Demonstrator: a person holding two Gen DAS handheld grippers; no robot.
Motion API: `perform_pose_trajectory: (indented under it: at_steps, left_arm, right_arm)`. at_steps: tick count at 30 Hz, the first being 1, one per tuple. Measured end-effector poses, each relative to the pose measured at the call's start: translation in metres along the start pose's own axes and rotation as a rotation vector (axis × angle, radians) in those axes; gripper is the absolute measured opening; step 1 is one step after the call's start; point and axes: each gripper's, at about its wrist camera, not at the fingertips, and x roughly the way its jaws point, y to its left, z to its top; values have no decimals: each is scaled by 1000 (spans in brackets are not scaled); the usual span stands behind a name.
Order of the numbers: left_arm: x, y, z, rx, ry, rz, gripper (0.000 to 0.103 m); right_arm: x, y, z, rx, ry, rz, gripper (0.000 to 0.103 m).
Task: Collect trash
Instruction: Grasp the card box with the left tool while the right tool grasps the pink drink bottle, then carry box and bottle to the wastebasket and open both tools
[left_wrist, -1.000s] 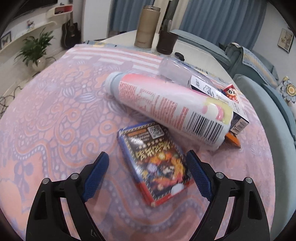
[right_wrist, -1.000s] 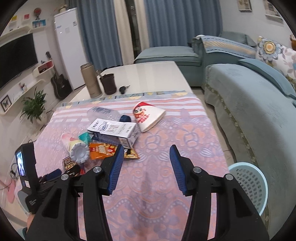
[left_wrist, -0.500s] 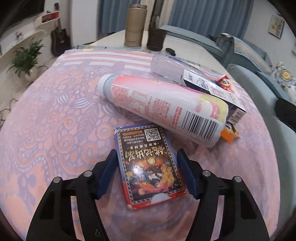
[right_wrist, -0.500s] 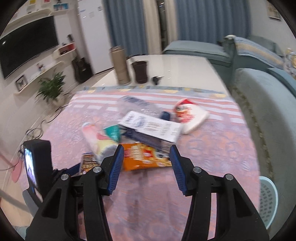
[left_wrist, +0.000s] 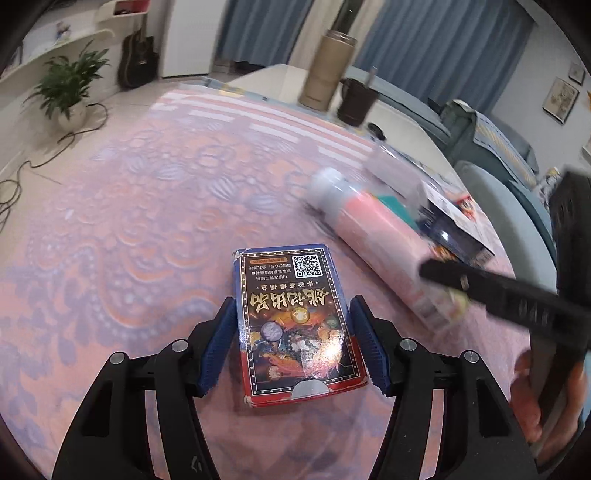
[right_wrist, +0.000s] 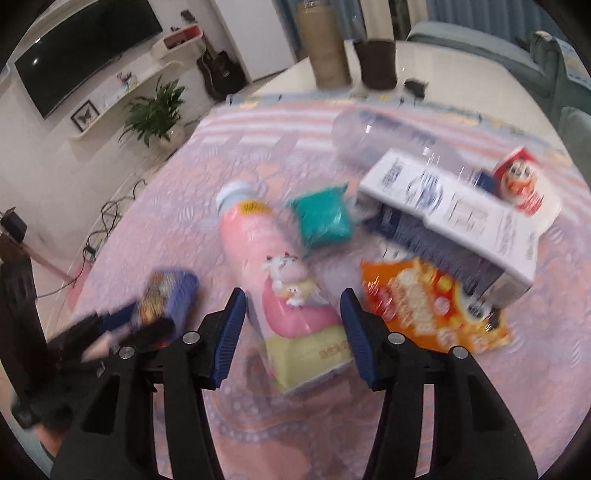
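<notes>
My left gripper (left_wrist: 293, 343) straddles a blue and red card box (left_wrist: 295, 321) lying on the patterned cloth; its blue pads sit at the box's two long sides, touching or nearly so. My right gripper (right_wrist: 293, 332) is open, its fingers either side of the base of a pink bottle (right_wrist: 280, 295) lying on its side, which also shows in the left wrist view (left_wrist: 384, 251). The card box (right_wrist: 166, 295) and left gripper show blurred at the right view's lower left.
An orange snack bag (right_wrist: 428, 306), a teal packet (right_wrist: 325, 218), a white and blue carton (right_wrist: 454, 218), a clear bottle (right_wrist: 373, 129) and a red and white wrapper (right_wrist: 521, 184) lie behind the bottle. A tan flask (left_wrist: 327, 70) and dark cup (left_wrist: 356, 101) stand on the far table part.
My left gripper moved forward and narrowed around the card box. My right gripper swung left and down from over the open cloth to the pink bottle's base.
</notes>
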Motion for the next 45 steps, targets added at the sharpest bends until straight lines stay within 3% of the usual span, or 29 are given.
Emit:
perform_pose_trajectory:
  at_steps: [6, 9, 16, 20, 23, 26, 33, 45]
  left_arm:
    - [-5, 17, 9, -26, -35, 5, 60]
    - [-6, 19, 12, -24, -47, 0, 60]
    - [-7, 15, 14, -6, -52, -29, 60]
    - [-10, 8, 16, 17, -62, -26, 60]
    - [-14, 2, 17, 29, -71, -38, 60]
    - [-21, -10, 18, 51, -85, -66, 60]
    - [-37, -56, 16, 160, -128, -157, 60]
    - [-63, -189, 9, 334, -190, -383, 60]
  right_arm:
    - [-12, 22, -22, -50, 67, 33, 42]
    - [-20, 32, -30, -75, 94, -8, 42]
    - [6, 30, -9, -2, 115, -10, 49]
    - [30, 23, -7, 32, 158, 1, 49]
    - [26, 25, -9, 15, 142, 1, 47]
    - [7, 20, -14, 17, 89, 30, 46]
    - [-66, -6, -24, 70, -51, -15, 46]
    - [-202, -85, -68, 263, -318, -105, 46]
